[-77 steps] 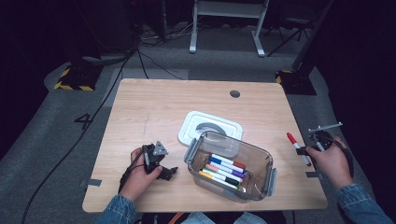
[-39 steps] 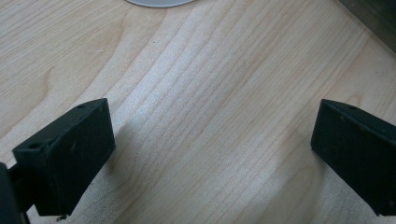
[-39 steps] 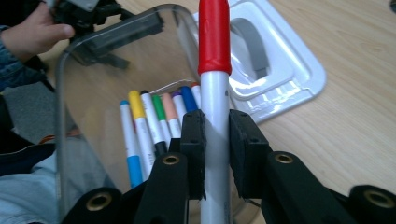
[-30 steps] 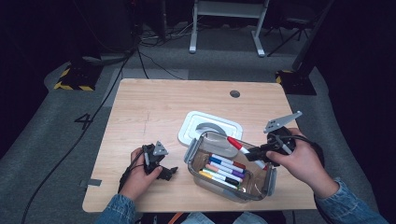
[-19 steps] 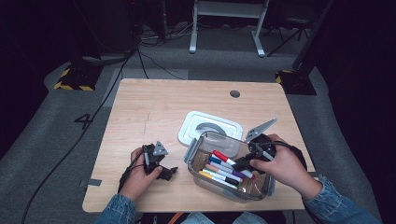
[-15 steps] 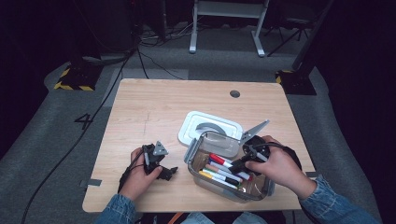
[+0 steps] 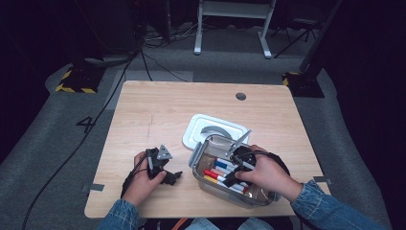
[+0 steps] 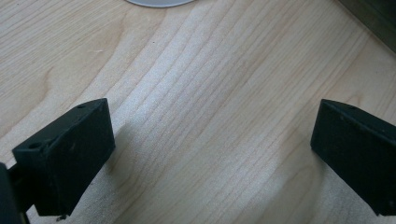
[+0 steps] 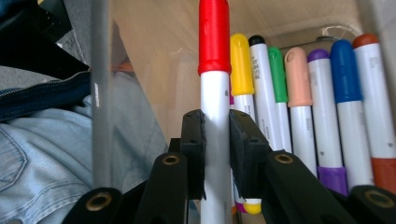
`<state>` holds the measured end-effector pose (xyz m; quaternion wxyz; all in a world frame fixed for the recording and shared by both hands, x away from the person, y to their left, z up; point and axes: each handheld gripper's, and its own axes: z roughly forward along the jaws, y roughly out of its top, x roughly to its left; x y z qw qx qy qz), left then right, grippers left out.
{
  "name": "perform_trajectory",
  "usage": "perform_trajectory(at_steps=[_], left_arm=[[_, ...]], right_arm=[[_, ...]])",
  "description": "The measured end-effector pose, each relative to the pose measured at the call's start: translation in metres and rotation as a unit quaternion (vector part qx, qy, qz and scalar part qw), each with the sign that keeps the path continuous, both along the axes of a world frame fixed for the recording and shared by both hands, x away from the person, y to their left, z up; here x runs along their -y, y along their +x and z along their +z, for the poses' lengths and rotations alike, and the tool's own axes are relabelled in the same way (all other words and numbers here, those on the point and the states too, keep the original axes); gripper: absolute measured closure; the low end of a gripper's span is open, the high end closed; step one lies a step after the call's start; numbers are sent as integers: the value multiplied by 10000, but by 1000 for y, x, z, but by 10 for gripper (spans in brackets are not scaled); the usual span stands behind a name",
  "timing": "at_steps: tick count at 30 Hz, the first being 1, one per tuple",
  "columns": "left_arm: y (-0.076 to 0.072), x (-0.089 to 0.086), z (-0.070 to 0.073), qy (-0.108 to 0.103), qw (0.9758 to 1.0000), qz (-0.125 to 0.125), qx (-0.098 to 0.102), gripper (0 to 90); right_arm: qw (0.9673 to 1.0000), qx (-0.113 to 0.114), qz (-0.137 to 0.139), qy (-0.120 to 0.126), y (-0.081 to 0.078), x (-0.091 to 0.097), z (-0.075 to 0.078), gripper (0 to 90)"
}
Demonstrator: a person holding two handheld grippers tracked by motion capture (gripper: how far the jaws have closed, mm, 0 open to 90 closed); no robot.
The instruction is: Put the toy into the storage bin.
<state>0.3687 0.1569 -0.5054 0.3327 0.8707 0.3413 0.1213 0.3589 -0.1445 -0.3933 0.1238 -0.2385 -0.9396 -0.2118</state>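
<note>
A clear plastic bin point(image 7: 200, 154) at the table's front right holds several coloured markers point(image 7: 221, 165). My right gripper point(image 7: 230, 176) is down inside it, shut on a white marker with a red cap point(image 7: 209, 173). In the right gripper view the jaws point(image 9: 215, 154) clamp the barrel of the red-capped marker point(image 9: 214, 37), which lies beside the yellow, black, green, peach, purple and blue markers point(image 9: 299, 79), close to the bin's wall point(image 9: 100, 93). My left gripper point(image 7: 168, 175) rests on the table left of the bin. Its jaws point(image 8: 210, 154) stand wide open over bare wood.
The bin's white lid point(image 7: 210, 130) lies flat just behind the bin. The wooden table point(image 7: 158, 115) has a small round hole point(image 7: 241, 96) near its far edge. Dark floor, cables and a stand's legs surround the table.
My right gripper has carried the red-capped marker from the table's right side leftward and down into the bin. The left gripper has stayed where it was.
</note>
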Motion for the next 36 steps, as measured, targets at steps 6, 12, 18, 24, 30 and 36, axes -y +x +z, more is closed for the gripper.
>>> perform_trajectory(at_steps=[6,12,18,24,30,36], left_arm=[[0,0,0,-18,10000,7,-23,0],[0,0,0,-18,10000,8,-23,0],[0,0,0,-22,10000,5,-24,0],[0,0,0,-19,10000,8,-21,0],[0,0,0,-18,10000,7,-22,0],[0,0,0,-23,10000,6,-23,0]], right_arm=[[9997,-162,62,-174,2,-8,-14,775],[9992,-266,97,-287,2,-13,-25,775],[9986,-330,109,-394,2,-15,-36,774],[9994,-49,17,-356,3,-15,-34,600],[9977,653,-161,94,9,-9,-8,492],[9918,1177,-286,416,15,0,11,464]])
